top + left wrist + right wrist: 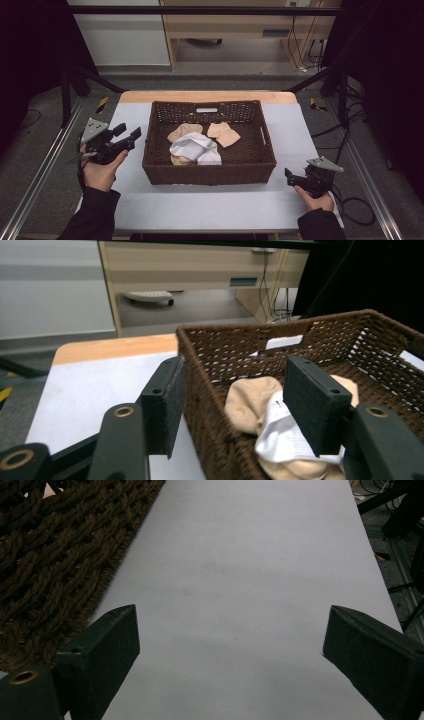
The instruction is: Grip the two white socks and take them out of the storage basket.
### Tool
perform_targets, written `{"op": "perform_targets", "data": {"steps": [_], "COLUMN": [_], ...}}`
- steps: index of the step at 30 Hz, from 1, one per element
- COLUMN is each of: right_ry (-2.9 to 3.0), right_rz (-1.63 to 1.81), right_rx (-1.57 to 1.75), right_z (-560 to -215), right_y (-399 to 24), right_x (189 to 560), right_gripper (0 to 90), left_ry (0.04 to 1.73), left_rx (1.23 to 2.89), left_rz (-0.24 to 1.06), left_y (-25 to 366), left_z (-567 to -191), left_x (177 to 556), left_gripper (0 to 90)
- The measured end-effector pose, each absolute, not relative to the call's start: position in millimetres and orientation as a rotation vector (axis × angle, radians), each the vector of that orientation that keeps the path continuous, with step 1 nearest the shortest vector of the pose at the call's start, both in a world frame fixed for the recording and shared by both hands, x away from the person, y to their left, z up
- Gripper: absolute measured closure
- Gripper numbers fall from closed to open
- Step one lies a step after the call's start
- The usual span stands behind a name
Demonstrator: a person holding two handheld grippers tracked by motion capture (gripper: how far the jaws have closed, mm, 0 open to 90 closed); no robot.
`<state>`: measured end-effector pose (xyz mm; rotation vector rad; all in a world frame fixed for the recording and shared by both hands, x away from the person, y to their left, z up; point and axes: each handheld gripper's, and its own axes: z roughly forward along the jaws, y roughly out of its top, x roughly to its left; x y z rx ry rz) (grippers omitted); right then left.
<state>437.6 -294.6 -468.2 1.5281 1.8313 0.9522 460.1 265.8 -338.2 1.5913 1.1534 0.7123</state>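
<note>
The left tongs (131,135) hover open and empty by the surface's left edge, beside the basket (208,172) holding white cloth (195,148). The right tongs (289,176) rest open near the right front corner.

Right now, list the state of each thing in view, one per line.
Left claw: open, empty, raised beside the basket's left wall.
Right claw: open, empty, low over the table.
Basket: upright on the table, holding cloths.
White cloth: crumpled, lying on the beige cloths.
Beige cloths: loose in the basket.
</note>
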Motion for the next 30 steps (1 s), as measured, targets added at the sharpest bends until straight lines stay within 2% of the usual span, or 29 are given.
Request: {"op": "perform_targets", "data": {"steps": [30], "right_ry": [1.834], "right_rz": [0.943], "right_rx": [1.520], "right_z": [-469], "right_y": [-295], "right_x": [439], "right_gripper": [8.5], "left_ry": [1.087], "left_rx": [1.670], "left_rz": [0.684], "left_y": [201], "left_z": [-324], "left_x": [505], "left_gripper": [41.4]}}
